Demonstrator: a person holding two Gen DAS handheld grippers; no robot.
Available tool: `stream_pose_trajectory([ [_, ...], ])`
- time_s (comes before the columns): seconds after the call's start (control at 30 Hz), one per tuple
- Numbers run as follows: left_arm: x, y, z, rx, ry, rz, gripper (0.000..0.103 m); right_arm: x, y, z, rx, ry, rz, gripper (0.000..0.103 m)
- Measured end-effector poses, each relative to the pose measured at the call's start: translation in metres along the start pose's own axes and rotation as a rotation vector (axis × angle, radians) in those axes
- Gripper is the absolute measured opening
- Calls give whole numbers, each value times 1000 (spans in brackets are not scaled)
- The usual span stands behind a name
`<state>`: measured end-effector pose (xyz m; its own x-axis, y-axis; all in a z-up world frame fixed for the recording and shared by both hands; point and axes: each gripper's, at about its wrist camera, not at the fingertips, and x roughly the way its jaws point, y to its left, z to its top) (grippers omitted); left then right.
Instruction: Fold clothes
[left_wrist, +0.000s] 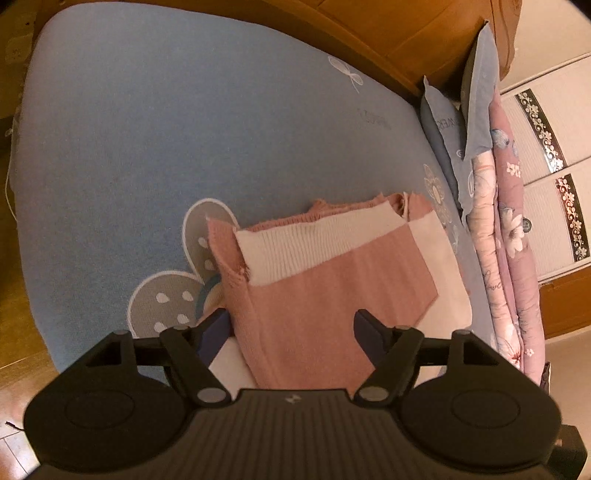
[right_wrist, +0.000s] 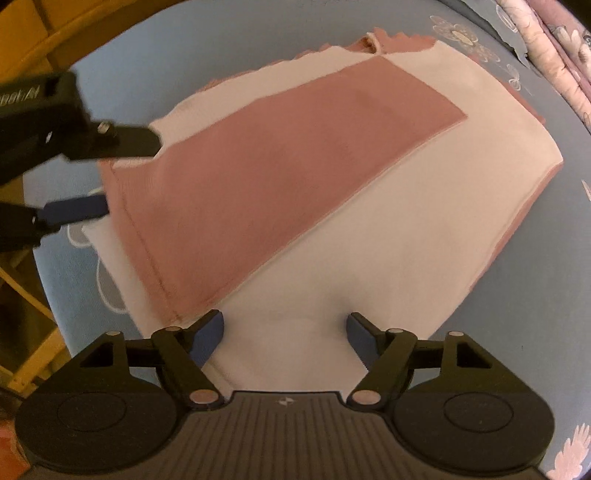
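Observation:
A folded pink and cream knitted garment (left_wrist: 325, 295) lies flat on the blue bed sheet (left_wrist: 147, 147). My left gripper (left_wrist: 290, 325) hovers open over its near pink edge, nothing pressed between the fingers. In the right wrist view the garment (right_wrist: 295, 166) fills the middle, a pink panel lying diagonally over cream fabric. My right gripper (right_wrist: 286, 321) stands open above the cream part near its lower edge. The left gripper (right_wrist: 132, 175) comes in from the left there, jaws wide on either side of the garment's pink corner, not pressing it.
The sheet carries grey flower prints (left_wrist: 173, 295). A wooden headboard (left_wrist: 369, 33), blue pillows (left_wrist: 476, 96) and a rolled floral quilt (left_wrist: 509, 240) line the far right of the bed. A white wardrobe (left_wrist: 554, 147) stands beyond. Wooden floor (left_wrist: 14, 295) lies to the left.

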<state>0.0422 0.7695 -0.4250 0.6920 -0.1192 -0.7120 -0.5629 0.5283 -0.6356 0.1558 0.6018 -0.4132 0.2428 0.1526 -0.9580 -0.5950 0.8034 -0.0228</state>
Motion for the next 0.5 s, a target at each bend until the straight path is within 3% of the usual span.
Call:
stream_pose_trajectory([
  [0.1,-1,2,2,6,10,-10,74,-8,2,3,-19,9,3,78],
  [0.23,-8,7,4,5,14,-21,74,-17,3,16,-36,-66,-13,78],
  [0.5,-17,24,6,-21,10,1,74,3,24,14,-64,-56,-50,81],
])
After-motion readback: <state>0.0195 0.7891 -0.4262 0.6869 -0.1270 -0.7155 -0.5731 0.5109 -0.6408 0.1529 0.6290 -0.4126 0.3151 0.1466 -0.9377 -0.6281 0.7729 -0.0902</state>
